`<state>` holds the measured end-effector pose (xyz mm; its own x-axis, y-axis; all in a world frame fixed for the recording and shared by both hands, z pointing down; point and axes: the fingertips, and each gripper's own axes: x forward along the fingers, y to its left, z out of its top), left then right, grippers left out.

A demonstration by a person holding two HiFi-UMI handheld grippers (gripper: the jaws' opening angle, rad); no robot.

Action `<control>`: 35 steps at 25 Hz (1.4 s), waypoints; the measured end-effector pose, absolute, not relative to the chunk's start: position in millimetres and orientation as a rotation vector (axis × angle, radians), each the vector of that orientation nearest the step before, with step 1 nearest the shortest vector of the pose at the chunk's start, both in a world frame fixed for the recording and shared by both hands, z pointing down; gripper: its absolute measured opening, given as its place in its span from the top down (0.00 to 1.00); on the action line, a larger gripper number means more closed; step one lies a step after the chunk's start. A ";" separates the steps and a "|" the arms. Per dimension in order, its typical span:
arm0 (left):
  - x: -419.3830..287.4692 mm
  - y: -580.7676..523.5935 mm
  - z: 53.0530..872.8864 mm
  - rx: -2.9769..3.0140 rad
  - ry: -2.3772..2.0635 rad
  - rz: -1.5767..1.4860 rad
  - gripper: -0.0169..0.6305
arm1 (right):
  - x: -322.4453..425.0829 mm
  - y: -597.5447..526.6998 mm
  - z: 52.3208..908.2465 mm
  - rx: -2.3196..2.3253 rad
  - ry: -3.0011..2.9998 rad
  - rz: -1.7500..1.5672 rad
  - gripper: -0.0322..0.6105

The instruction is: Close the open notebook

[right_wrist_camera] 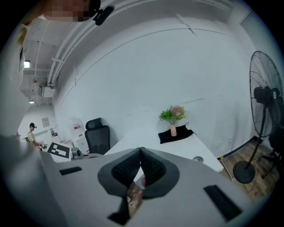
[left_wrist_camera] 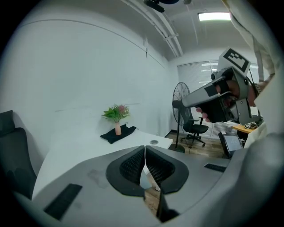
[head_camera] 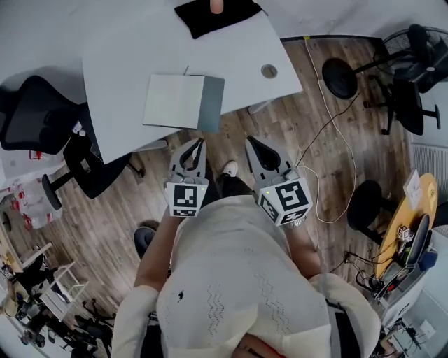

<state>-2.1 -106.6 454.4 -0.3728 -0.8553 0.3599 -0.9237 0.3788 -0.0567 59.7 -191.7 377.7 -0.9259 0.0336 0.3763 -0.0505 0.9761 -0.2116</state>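
Notebook (head_camera: 183,102) lies flat on the white table (head_camera: 126,56), close to the table's near edge, wide pale face up with a grey-blue strip along its right side. Whether that strip is a cover or a folded-out page, can't tell. Nothing touches it.

Left gripper (head_camera: 201,142) is held just short of the table edge, tips pointing toward the notebook's near right corner, close but apart from it. Left gripper view shows its jaws pressed together with nothing between them. Right gripper (head_camera: 249,140) sits beside it over the wood floor (head_camera: 280,140), further from the notebook. Right gripper view shows its jaws also meeting at the tips, empty.

Far end of the table has a black cloth (head_camera: 210,17) with a small vase (right_wrist_camera: 173,130) of flowers standing on it. Round cable hole (head_camera: 269,70) is near the table's right corner. Black office chair (head_camera: 42,119) stands left of the table, and a standing fan (head_camera: 413,52) is off to the right.
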 end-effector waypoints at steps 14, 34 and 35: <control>-5.8 -117.5 535.9 1.573 -2.185 0.440 0.94 | 52.7 -195.4 411.4 0.063 -2.657 0.351 0.95; -8.5 -144.9 632.2 1.683 -1.948 1.029 0.69 | 59.5 -213.3 455.1 0.288 -2.516 0.474 0.95; -8.6 -145.6 637.3 1.688 -1.934 1.069 0.69 | 60.0 -214.1 455.8 0.301 -2.514 0.478 0.95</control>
<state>-8.6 -145.6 637.3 -0.2227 -0.6814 0.6972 -0.9529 0.0010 -0.3034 60.0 -214.1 455.8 -0.8193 -0.1111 0.5626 -0.3098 0.9113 -0.2712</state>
